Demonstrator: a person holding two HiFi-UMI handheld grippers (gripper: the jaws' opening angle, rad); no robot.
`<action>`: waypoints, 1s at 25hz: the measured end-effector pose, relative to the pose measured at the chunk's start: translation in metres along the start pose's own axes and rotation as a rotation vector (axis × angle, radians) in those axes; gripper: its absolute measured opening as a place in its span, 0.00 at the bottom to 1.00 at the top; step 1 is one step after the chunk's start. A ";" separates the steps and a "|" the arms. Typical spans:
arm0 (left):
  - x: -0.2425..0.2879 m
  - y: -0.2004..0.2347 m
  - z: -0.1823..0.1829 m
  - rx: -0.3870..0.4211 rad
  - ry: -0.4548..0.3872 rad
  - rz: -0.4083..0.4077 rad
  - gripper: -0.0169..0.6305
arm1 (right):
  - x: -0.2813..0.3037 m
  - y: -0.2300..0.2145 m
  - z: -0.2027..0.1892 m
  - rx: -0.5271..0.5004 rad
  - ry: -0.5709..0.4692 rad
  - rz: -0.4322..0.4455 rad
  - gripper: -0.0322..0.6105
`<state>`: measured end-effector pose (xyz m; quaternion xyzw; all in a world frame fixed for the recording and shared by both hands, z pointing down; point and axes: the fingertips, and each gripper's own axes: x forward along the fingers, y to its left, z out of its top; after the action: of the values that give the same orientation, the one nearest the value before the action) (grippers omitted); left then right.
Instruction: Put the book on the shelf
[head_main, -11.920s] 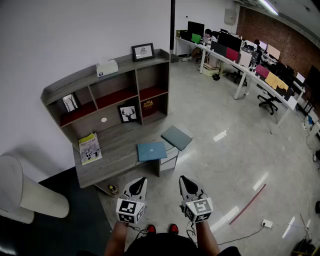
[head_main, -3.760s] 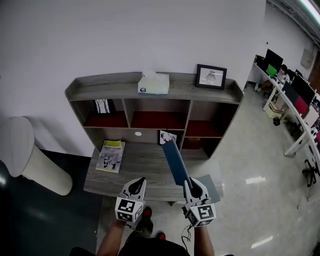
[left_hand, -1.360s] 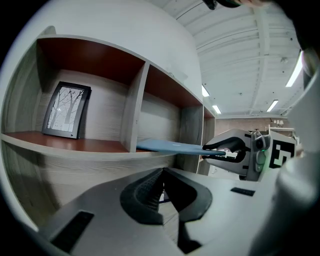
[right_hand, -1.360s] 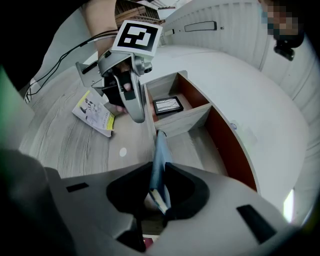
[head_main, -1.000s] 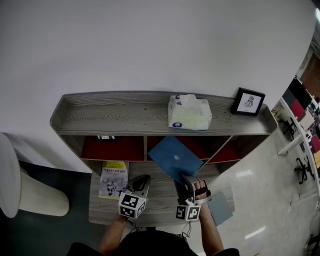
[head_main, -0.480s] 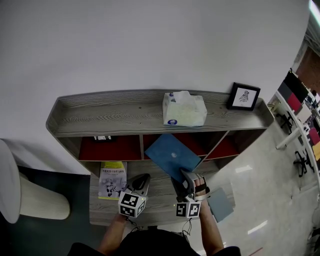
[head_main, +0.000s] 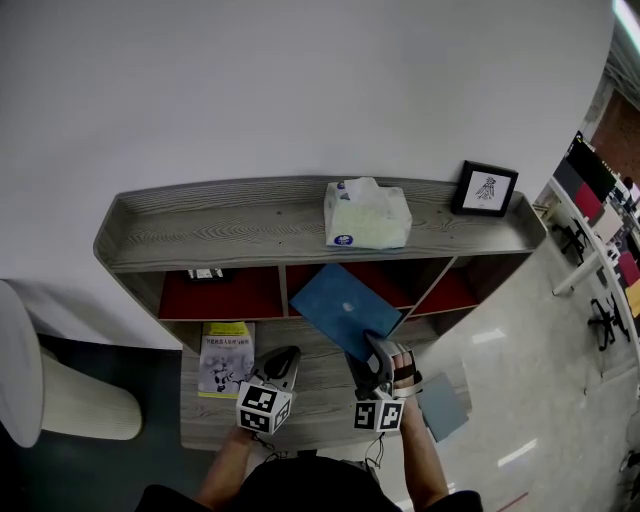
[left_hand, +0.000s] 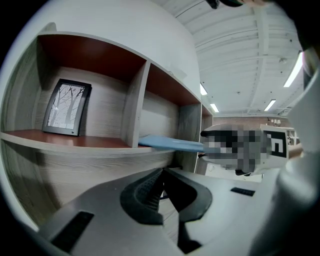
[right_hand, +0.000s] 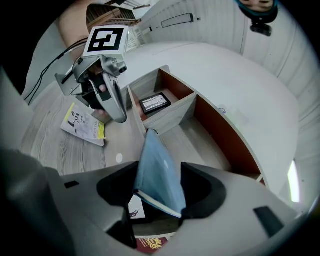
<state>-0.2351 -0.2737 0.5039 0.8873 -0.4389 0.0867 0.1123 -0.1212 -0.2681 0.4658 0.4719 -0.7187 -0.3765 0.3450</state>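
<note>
A blue book (head_main: 345, 310) lies tilted between the jaws of my right gripper (head_main: 375, 352), and its far end reaches into the middle compartment of the grey wooden shelf (head_main: 220, 235). In the right gripper view the book (right_hand: 159, 172) sits loosely in the right gripper (right_hand: 160, 189). The jaws are opening and a gap shows beside the cover. My left gripper (head_main: 283, 360) hovers over the shelf's lower desk board, shut and empty. In the left gripper view its tips (left_hand: 162, 172) meet, and the book (left_hand: 170, 145) pokes out of the shelf edge-on.
A tissue box (head_main: 366, 222) and a framed picture (head_main: 485, 189) stand on the shelf's top. A magazine (head_main: 226, 357) lies on the desk board at the left. A grey book (head_main: 442, 405) lies lower right. A small frame (left_hand: 65, 107) stands in the left compartment.
The right gripper's jaws have spread apart around the blue book, whose far end stays in the middle compartment. The left gripper has stayed put.
</note>
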 end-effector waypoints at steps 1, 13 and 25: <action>0.000 0.000 0.001 0.001 -0.001 -0.001 0.04 | 0.000 -0.001 0.001 -0.002 -0.001 -0.006 0.45; 0.005 -0.002 0.001 0.000 -0.002 -0.015 0.04 | -0.001 -0.010 -0.012 -0.016 0.044 -0.032 0.36; 0.006 -0.001 -0.001 -0.004 0.008 -0.006 0.04 | 0.004 -0.009 -0.022 0.005 0.075 -0.021 0.39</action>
<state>-0.2305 -0.2775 0.5064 0.8880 -0.4359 0.0889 0.1163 -0.0997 -0.2795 0.4688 0.4942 -0.7012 -0.3603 0.3665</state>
